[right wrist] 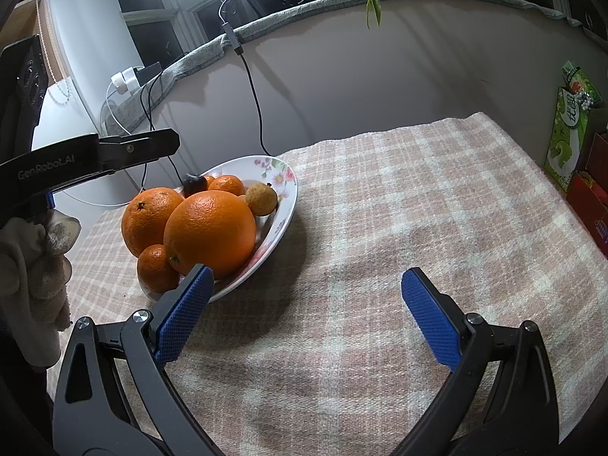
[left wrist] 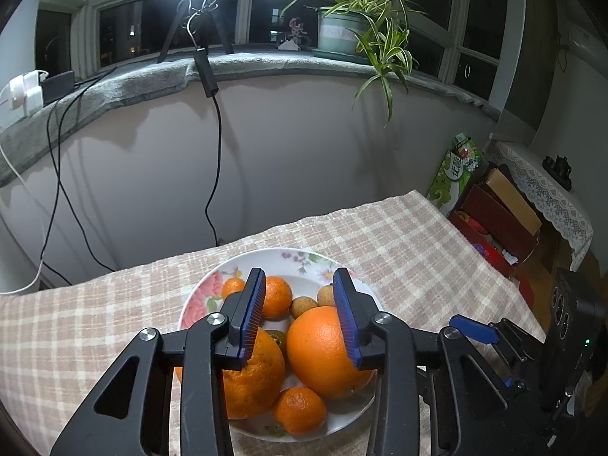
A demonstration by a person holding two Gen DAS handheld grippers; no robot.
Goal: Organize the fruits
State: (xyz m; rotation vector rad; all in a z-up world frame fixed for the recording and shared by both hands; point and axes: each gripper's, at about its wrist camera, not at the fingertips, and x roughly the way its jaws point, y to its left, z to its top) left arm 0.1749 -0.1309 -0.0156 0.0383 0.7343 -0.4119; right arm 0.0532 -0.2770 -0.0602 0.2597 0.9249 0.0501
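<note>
A floral plate (left wrist: 296,256) (right wrist: 283,174) on the checked cloth holds two large oranges (left wrist: 323,349) (right wrist: 211,228), several small mandarins (left wrist: 300,410) (right wrist: 155,268), small brown fruits (left wrist: 303,306) (right wrist: 261,199) and a green kiwi (left wrist: 275,336). My left gripper (left wrist: 300,281) hovers open above the plate, holding nothing. My right gripper (right wrist: 304,281) is open and empty low over the cloth, to the right of the plate. Its left finger (right wrist: 186,304) is near the plate's front rim. The left gripper's body shows at the left of the right wrist view (right wrist: 91,152).
The checked tablecloth (right wrist: 399,197) spreads to the right of the plate. A green box (right wrist: 570,121) and red boxes (left wrist: 490,228) stand past the table's right edge. Cables (left wrist: 216,159) hang down the wall behind. A potted plant (left wrist: 357,26) sits on the sill.
</note>
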